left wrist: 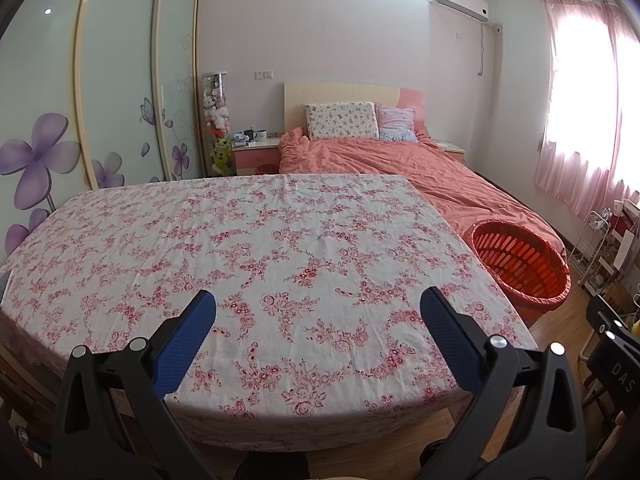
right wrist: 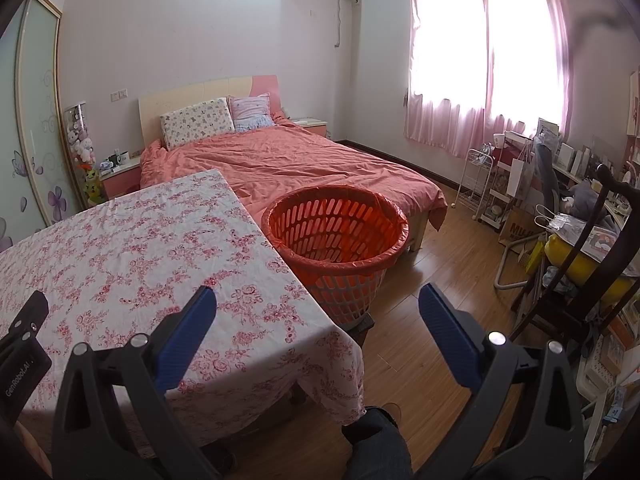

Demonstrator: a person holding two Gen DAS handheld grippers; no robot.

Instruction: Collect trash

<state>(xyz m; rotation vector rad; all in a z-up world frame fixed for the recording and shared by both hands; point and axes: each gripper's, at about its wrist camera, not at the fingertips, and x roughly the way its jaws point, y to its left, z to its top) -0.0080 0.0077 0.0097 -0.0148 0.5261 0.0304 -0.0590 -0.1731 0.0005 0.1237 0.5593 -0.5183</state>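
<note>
An orange slatted basket [right wrist: 336, 236] lined with an orange bag stands on the floor at the table's far right corner, also seen in the left wrist view as the basket [left wrist: 520, 264]. The table [left wrist: 260, 248] wears a white cloth with red flowers, and I see no trash on it. My left gripper [left wrist: 318, 304] hangs open above the table's near edge, nothing between its blue pads. My right gripper [right wrist: 318, 300] is open too, over the table's right corner [right wrist: 312, 320] and the floor. In the right wrist view the left gripper's body [right wrist: 20, 344] shows at the left edge.
A bed [right wrist: 288, 160] with a salmon cover lies beyond the table. A white trolley [right wrist: 478, 184], a cluttered desk and a dark wooden chair [right wrist: 592, 264] crowd the right wall. Bare wooden floor [right wrist: 440, 248] lies right of the basket. A sliding wardrobe [left wrist: 100, 92] fills the left wall.
</note>
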